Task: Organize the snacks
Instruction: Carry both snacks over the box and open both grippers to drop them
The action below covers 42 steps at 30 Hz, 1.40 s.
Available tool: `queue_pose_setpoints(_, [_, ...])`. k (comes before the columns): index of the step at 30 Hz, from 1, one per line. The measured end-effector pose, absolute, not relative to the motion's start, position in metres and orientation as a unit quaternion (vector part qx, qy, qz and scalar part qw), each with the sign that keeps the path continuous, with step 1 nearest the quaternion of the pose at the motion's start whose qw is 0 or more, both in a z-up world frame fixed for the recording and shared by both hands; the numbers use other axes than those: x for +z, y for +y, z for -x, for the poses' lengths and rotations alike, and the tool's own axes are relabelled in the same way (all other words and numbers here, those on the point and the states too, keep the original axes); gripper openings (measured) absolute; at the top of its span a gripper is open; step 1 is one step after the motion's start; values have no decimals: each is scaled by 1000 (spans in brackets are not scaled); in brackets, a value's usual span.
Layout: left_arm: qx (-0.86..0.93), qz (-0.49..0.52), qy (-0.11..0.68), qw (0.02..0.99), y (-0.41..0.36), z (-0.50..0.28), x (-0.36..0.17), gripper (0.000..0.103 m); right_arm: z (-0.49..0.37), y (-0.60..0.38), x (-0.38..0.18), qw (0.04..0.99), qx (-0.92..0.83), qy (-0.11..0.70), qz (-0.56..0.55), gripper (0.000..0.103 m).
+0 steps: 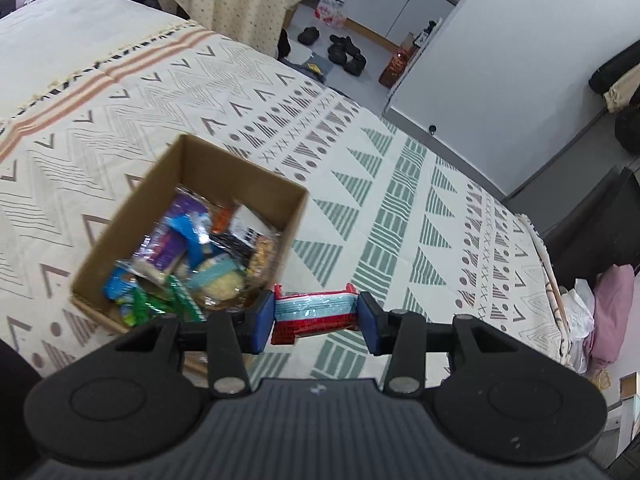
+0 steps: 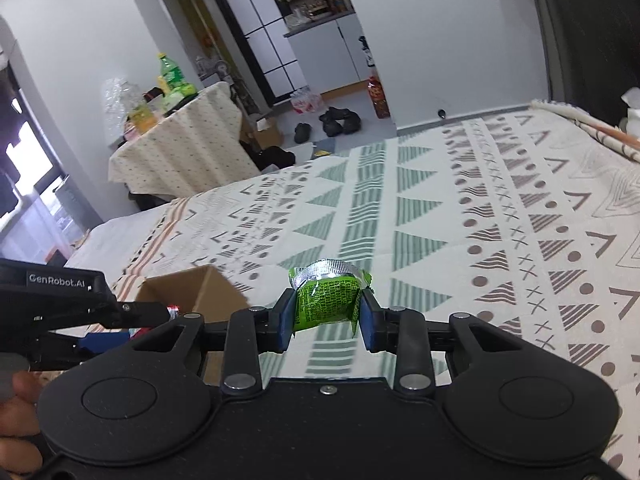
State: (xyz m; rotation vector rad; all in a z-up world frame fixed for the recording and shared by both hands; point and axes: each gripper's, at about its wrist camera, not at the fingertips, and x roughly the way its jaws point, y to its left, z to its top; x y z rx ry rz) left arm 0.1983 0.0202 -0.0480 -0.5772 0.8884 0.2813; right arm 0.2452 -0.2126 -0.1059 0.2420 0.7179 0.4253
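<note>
here, left claw (image 1: 316,322) around red snack pack (image 1: 314,314), right claw (image 2: 325,316) around green packet (image 2: 326,300)

Bed (image 1: 360,184) under my view, cream spread with green and brown triangle patterns. Pale grey floor (image 2: 352,100) beyond, dark shoes (image 2: 340,120) scattered on it. White walls (image 2: 440,40). Small table (image 2: 184,148) draped in dotted cream cloth, bottles (image 2: 170,74) on top. Black-framed glass door (image 2: 264,32) next to white cabinets (image 2: 320,52). Bright window (image 2: 28,152) at left edge. Light even.
</note>
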Motion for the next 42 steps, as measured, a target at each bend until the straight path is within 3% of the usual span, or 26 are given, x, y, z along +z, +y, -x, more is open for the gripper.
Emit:
queue_pose_setpoints(15, [142, 290, 404, 856, 80, -163, -26, 44, -212, -161, -78, 903, 236, 343, -105, 32])
queue_pose_setpoints(33, [136, 343, 422, 828, 131, -163, -55, 45, -204, -97, -79, 890, 260, 368, -78, 33])
queue_pose_setpoints(42, [148, 347, 427, 822, 148, -165, -58, 59, -207, -71, -80, 882, 268, 382, -59, 33])
